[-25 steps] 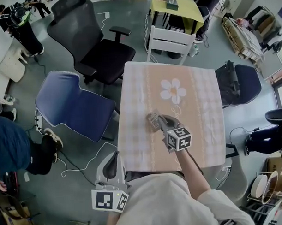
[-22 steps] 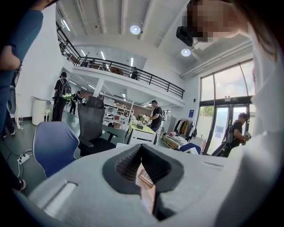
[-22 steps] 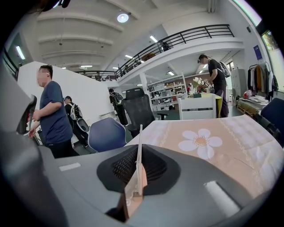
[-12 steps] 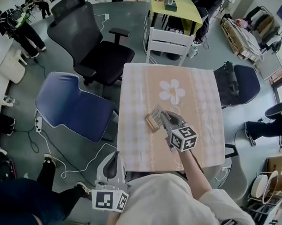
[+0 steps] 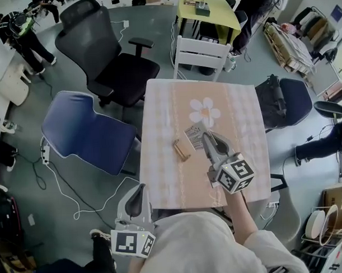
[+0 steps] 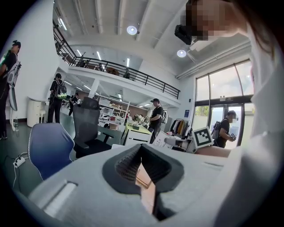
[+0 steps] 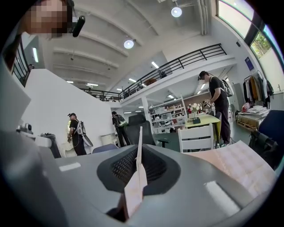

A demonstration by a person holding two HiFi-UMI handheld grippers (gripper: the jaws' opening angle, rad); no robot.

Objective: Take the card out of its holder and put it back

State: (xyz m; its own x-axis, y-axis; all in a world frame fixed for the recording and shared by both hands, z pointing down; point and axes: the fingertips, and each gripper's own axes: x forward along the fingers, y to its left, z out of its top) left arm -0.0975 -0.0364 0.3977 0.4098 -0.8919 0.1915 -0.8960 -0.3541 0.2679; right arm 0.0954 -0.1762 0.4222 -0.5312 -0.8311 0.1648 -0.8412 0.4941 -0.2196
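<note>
The card (image 5: 194, 132) is pinched between the jaws of the right gripper (image 5: 206, 138) and is held clear of its holder (image 5: 181, 150), above the middle of the counter (image 5: 246, 116). In the right gripper view the card (image 7: 138, 175) is seen edge-on. It stands upright between the two dark pads, which are pressed onto its faces, and its top edge rises above the right gripper (image 7: 139, 165). In the head view the card is seen just on the near side of the flower print (image 5: 204, 111) on the checked cloth.

The holder, a small wooden strip, rests on the counter a little toward the left edge from the centre. It is set at a slant and lies near the card, apart from it. Its slot is too small to be made out.

The left gripper (image 5: 139, 193) is held off the counter, beyond the near left corner, with its jaws pointed toward the counter. In the left gripper view its jaws appear to be pressed together at the tips. Nothing is seen between them, and only a sliver of the cloth shows through the gap lower down on the left gripper (image 6: 142, 153).

A blue chair (image 5: 81, 130) is placed beside the left edge of the counter. A black office chair (image 5: 109, 59) is seen beyond the far left corner, and a white chair (image 5: 204, 51) is set against the far edge.
</note>
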